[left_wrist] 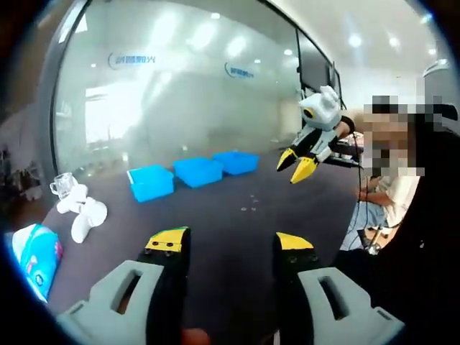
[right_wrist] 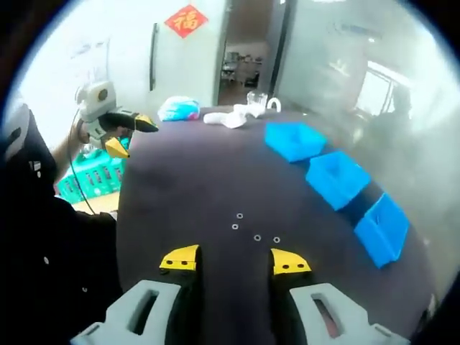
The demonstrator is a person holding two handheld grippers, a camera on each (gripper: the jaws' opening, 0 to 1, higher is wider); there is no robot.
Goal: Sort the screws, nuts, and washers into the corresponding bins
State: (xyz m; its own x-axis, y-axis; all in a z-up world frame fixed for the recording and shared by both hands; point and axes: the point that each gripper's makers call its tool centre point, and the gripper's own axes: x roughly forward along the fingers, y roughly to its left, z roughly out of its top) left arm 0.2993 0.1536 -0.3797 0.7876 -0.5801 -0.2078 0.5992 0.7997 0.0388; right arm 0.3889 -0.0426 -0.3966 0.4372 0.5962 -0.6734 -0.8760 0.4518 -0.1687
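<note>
- Dark, matte desk (right_wrist: 180, 187) carries three blue bins (right_wrist: 336, 178) in a row along its far side, near a frosted glass wall (left_wrist: 180, 86).
- Four small ring-shaped parts (right_wrist: 255, 231), apparently washers or nuts, lie loose on the desk just ahead of the right gripper (right_wrist: 235, 261); they are too small to tell which.
- In the left gripper view the same parts (left_wrist: 253, 203) show as faint specks in front of the bins (left_wrist: 194, 171).
- Right gripper's yellow-tipped fingers stand apart, holding nothing, above the desk.
- Left gripper (left_wrist: 228, 241) hovers with fingers apart and empty too; from the right gripper view it (right_wrist: 126, 136) appears off the desk's edge.
- White objects (left_wrist: 83, 208), a clear cup (left_wrist: 63, 184) and a blue packet (left_wrist: 36, 255), partly cut off, sit at one end of the desk.
- Green basket (right_wrist: 90, 180) sits beside the desk, half hidden.
</note>
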